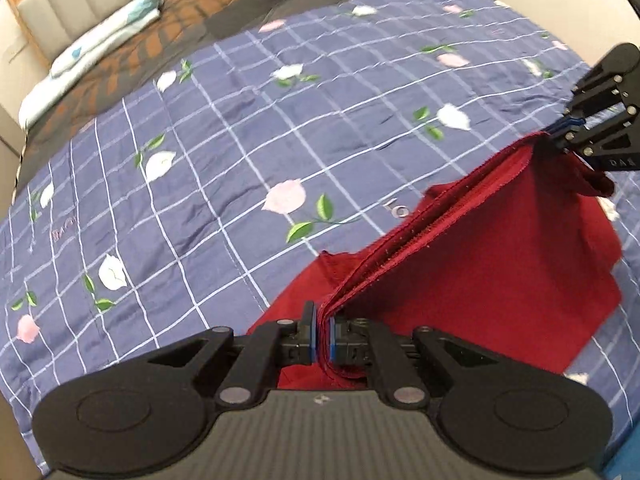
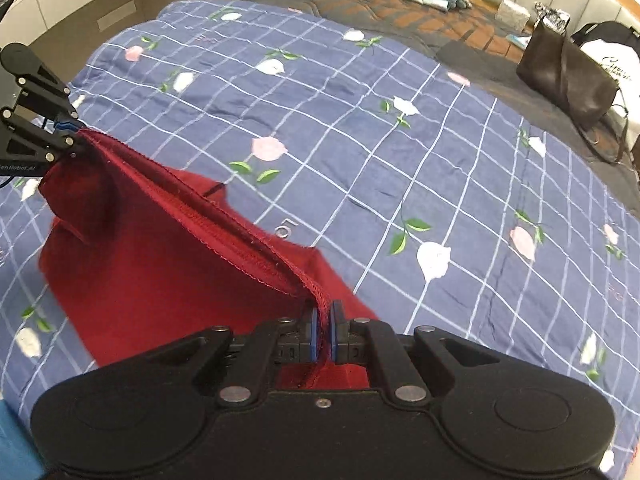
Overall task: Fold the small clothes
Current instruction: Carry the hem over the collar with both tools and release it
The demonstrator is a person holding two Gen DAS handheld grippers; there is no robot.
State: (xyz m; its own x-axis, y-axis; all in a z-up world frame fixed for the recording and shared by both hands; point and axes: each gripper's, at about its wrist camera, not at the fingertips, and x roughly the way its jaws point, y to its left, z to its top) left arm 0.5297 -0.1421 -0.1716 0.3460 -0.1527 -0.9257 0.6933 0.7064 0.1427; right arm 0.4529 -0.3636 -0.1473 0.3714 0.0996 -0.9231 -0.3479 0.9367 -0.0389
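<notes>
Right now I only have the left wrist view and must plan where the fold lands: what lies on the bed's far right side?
Observer: A dark brown handbag sits on the uncovered mattress beyond the floral quilt.
Operator: Is the right gripper truly clamped? I only see its side.
Observer: Yes, the right gripper has its blue pads shut on the red garment's hem.
Operator: Anything behind the handbag?
Observer: A white bag with black straps stands behind it, by the headboard.
</notes>
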